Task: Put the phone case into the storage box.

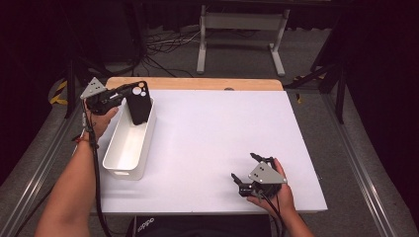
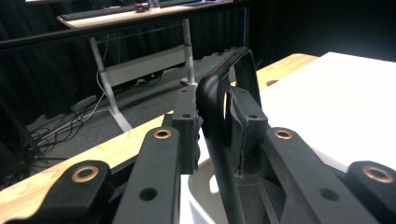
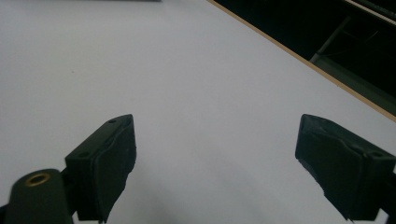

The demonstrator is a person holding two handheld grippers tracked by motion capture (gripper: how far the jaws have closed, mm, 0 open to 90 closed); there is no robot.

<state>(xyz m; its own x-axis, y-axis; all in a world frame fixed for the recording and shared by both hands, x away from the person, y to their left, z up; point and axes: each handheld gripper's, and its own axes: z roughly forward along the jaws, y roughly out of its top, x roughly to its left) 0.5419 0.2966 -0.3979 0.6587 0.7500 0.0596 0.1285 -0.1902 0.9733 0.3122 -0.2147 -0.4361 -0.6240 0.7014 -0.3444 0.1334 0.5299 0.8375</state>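
High view: a white worktop with a wooden far edge stands on grey floor in a dark room, cables and a desk frame at 12 o'clock. At 10 o'clock the left tongs clamp a black phone case over a white bin. The left gripper view shows the case's thin edge. At 5 o'clock the right tongs gape wide.
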